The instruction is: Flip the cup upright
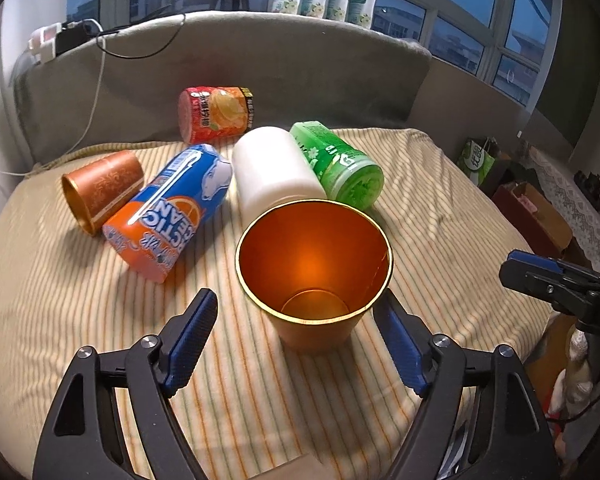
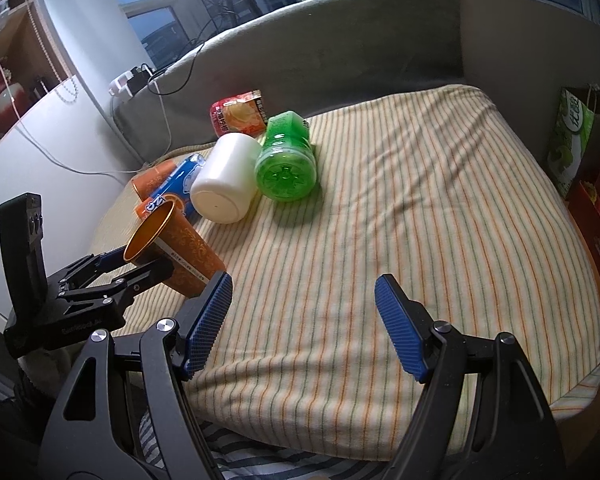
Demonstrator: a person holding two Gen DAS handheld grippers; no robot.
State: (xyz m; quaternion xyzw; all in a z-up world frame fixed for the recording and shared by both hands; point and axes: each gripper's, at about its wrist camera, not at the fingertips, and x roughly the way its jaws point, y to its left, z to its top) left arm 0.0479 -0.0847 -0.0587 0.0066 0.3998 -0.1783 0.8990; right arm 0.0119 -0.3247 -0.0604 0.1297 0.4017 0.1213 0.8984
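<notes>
An orange cup with a gold rim (image 1: 314,268) stands mouth up on the striped cloth, between the wide-apart fingers of my left gripper (image 1: 296,308). The left gripper is open; its right pad (image 1: 396,340) is close beside the cup wall, and I cannot tell if it touches. In the right wrist view the same cup (image 2: 172,248) shows at the left with the left gripper (image 2: 128,268) around it. A second orange cup (image 1: 100,190) lies on its side at the far left. My right gripper (image 2: 304,300) is open and empty over bare cloth.
A blue-orange can (image 1: 168,212), a white cup (image 1: 276,168), a green bottle (image 1: 336,164) and a red-orange can (image 1: 216,114) lie on their sides behind the cup. A grey padded backrest (image 1: 260,56) bounds the far side. Bags and boxes (image 2: 572,140) stand off the right edge.
</notes>
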